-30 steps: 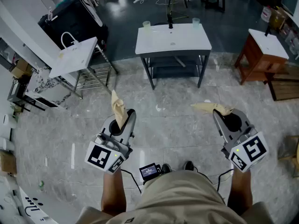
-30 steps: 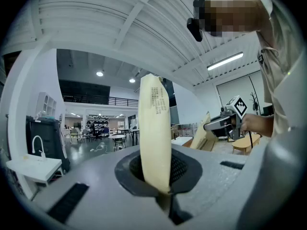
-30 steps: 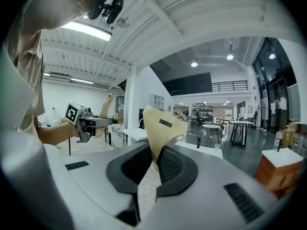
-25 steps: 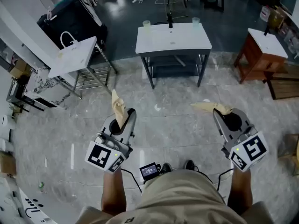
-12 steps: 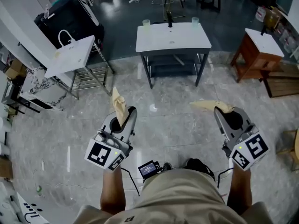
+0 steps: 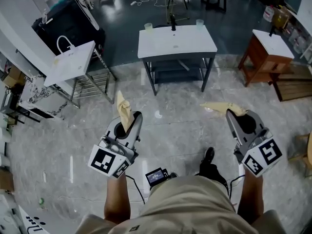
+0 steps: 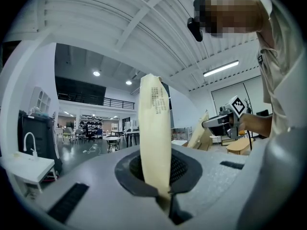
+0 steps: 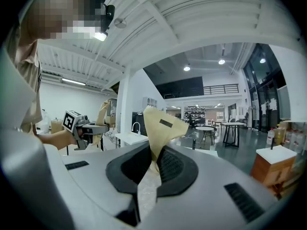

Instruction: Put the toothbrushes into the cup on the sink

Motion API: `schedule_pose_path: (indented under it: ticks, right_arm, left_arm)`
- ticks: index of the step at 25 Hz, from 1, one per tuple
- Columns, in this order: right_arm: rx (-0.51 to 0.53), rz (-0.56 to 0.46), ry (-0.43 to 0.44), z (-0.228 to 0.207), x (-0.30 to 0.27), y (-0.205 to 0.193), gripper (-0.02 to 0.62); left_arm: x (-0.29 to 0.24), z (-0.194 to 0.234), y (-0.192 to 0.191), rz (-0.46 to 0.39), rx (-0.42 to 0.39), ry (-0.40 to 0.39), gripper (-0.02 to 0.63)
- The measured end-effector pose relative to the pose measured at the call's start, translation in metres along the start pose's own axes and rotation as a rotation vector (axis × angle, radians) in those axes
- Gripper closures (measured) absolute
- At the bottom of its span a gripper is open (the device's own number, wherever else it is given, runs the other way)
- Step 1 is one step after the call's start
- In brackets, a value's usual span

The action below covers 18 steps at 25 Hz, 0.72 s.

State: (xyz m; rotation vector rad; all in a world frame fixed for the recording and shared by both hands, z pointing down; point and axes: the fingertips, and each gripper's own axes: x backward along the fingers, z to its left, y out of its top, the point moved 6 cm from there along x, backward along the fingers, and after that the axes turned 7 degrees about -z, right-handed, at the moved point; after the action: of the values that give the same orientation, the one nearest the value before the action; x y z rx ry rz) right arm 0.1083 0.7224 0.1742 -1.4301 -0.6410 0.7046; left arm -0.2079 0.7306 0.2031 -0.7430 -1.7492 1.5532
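My left gripper (image 6: 128,126) is shut on a cream paper-wrapped toothbrush (image 6: 123,111) that stands upright out of its jaws (image 7: 155,138). My right gripper (image 6: 235,120) is shut on a second wrapped toothbrush (image 6: 219,107), which points left; its crumpled top shows in the right gripper view (image 8: 160,128). Both are held at waist height over the floor. Far ahead stands the white sink (image 6: 177,39) on a dark frame, with a black tap (image 6: 172,22) and two pale cups, one at its back left (image 6: 148,27) and one at its back right (image 6: 199,22).
A second white basin on a wire stand (image 6: 73,62) is at the left, beside a black cabinet (image 6: 63,26). A wooden vanity (image 6: 265,50) stands at the right. Grey marble floor lies between me and the sink. The person's shoe (image 6: 208,156) is forward.
The person has stepped forward: a foot has swung ahead and the room has shifted slightly in view. Both grippers keep their packets, held the same way.
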Motion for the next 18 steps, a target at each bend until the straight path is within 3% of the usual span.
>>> schedule_pose_path:
  ticks: [8,18]
  right_arm:
    - [-0.021,-0.012,0.001,-0.106,0.005,-0.013,0.568]
    - [-0.064,0.003,0.040,-0.326,0.022,-0.037,0.568]
  left_arm:
    - [-0.087,-0.023,-0.011,0.020,-0.018,0.030,0.601]
    - [-0.292,-0.084,-0.033,0.053,-0.027,0.084,0.601]
